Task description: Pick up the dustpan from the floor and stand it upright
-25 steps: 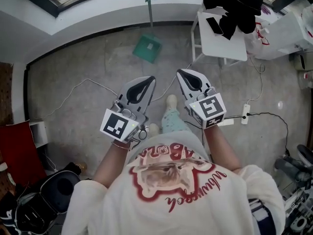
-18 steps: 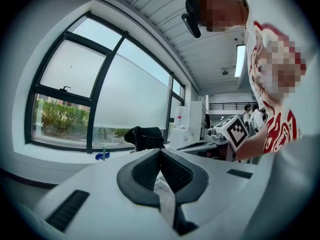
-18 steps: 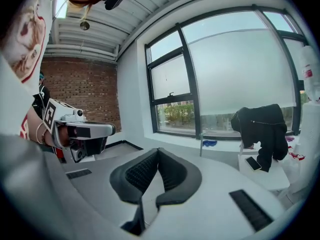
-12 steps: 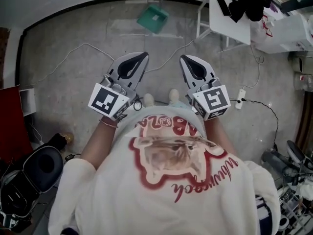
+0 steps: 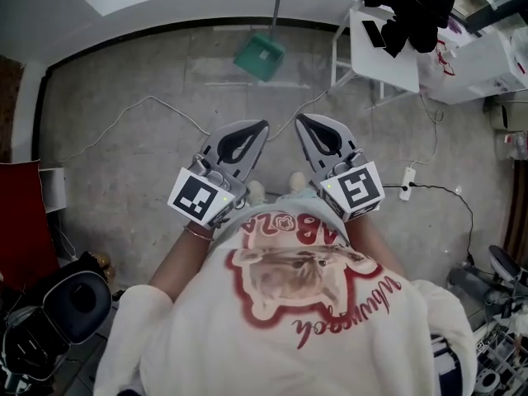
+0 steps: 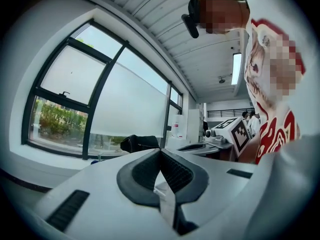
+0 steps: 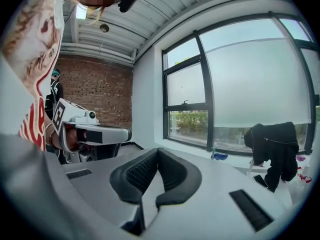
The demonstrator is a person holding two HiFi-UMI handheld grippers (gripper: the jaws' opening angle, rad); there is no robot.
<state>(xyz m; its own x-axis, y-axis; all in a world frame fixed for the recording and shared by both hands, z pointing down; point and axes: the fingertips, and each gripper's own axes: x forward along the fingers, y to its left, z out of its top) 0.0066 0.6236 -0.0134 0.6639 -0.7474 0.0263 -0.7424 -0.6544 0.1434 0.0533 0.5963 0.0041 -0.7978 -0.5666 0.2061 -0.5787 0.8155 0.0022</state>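
Observation:
The green dustpan [image 5: 260, 58] rests on the grey floor by the far wall, its long handle [image 5: 275, 11] running up toward the white sill. Both grippers are held side by side in front of the person's chest, well short of the dustpan. The left gripper [image 5: 259, 127] has its jaws together with nothing between them, and its view [image 6: 161, 152] shows the same. The right gripper [image 5: 303, 120] is also shut and empty, its pads meeting [image 7: 157, 152]. Both point roughly level toward the window wall.
A white table [image 5: 388, 56] with a black garment [image 5: 410, 2] stands right of the dustpan. A cable [image 5: 140, 104] crosses the floor at left, with a power strip [image 5: 407, 181] at right. A black bag [image 5: 70, 299] and a red object [image 5: 21, 213] sit at the lower left.
Both grippers have shifted across the room together with the person, still shut and empty. The dustpan stays by the wall.

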